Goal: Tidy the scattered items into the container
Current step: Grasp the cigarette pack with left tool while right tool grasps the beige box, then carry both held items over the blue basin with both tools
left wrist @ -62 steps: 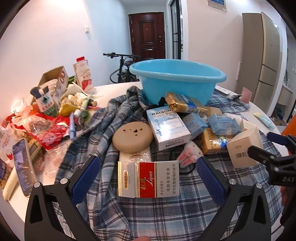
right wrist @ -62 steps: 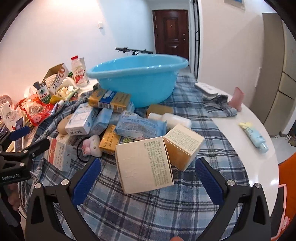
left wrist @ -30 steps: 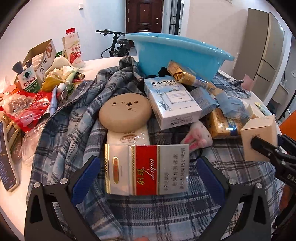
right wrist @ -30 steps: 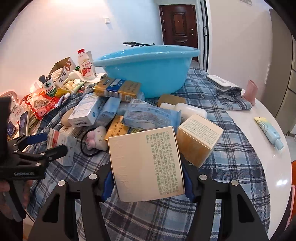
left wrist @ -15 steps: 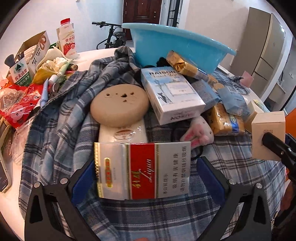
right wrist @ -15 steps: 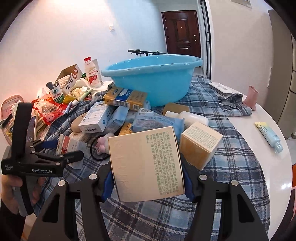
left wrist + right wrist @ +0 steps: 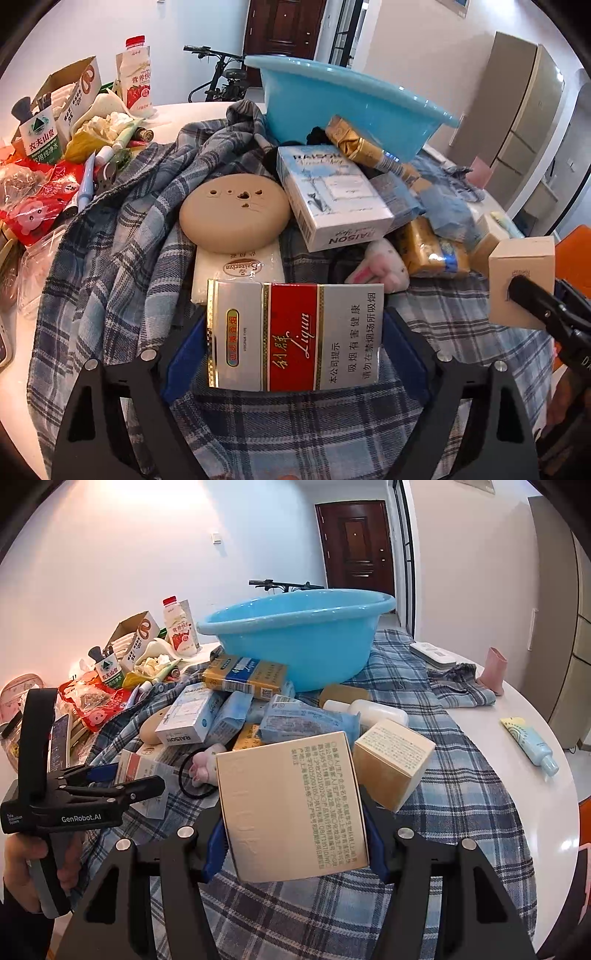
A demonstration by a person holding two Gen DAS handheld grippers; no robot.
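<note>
My left gripper [image 7: 293, 354] is shut on a white-and-red cigarette carton [image 7: 295, 336] and holds it just above the checked cloth [image 7: 295, 424]. My right gripper [image 7: 295, 834] is shut on a beige cardboard box [image 7: 291, 808], lifted off the cloth; the box also shows at the right of the left wrist view [image 7: 521, 280]. The blue plastic basin [image 7: 295, 635] stands at the far side of the pile, also in the left wrist view [image 7: 343, 107]. Scattered before it lie a white RAISON box [image 7: 332, 199], a tan round case [image 7: 234, 212], gold packs and a smaller beige box [image 7: 393, 762].
Snack bags, a milk bottle [image 7: 136, 77] and cartons crowd the table's left side. A pink cup [image 7: 493, 670], a remote and a blue tube [image 7: 530, 744] lie on the white tabletop [image 7: 535, 812] at the right. A bicycle and a door stand behind.
My left gripper closed on the cigarette carton and raised it slightly. My right gripper, shut on the beige box, lifted it higher and back.
</note>
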